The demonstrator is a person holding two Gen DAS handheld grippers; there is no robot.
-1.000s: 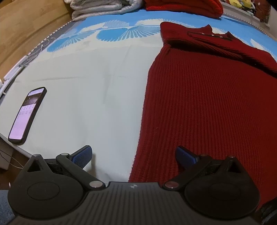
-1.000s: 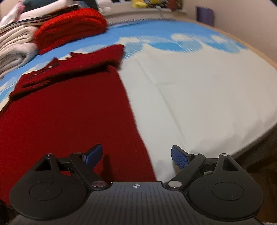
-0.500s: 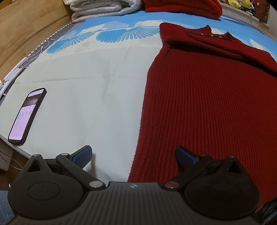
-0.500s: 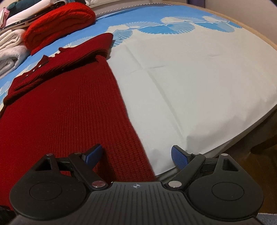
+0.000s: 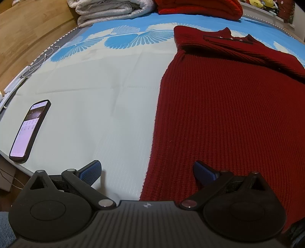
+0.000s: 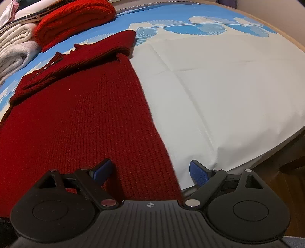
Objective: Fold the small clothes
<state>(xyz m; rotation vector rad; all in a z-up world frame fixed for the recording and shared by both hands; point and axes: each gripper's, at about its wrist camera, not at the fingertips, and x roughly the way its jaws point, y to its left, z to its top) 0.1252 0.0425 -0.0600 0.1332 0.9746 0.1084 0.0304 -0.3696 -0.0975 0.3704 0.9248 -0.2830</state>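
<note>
Your left gripper (image 5: 146,169) hangs above the near hem of the dark red knit sweater (image 5: 219,114), jaws wide apart with nothing between the pads. 1 pad sits over the pale sheet (image 5: 95,95), the other over the knit, so the sweater's side edge runs between them.

Your right gripper (image 6: 150,170) has its jaws wide apart too, empty, straddling the sweater's opposite side edge near the hem.

The sweater lies flat on the bed, collar at the far end, sleeves folded across the chest.

A phone (image 5: 29,131) with a lit screen lies on the sheet well apart from the sweater, near the bed's edge. At the far end of the bed, a folded bright red knit (image 6: 74,19) sits beside a stack of white blankets (image 5: 112,10).
</note>
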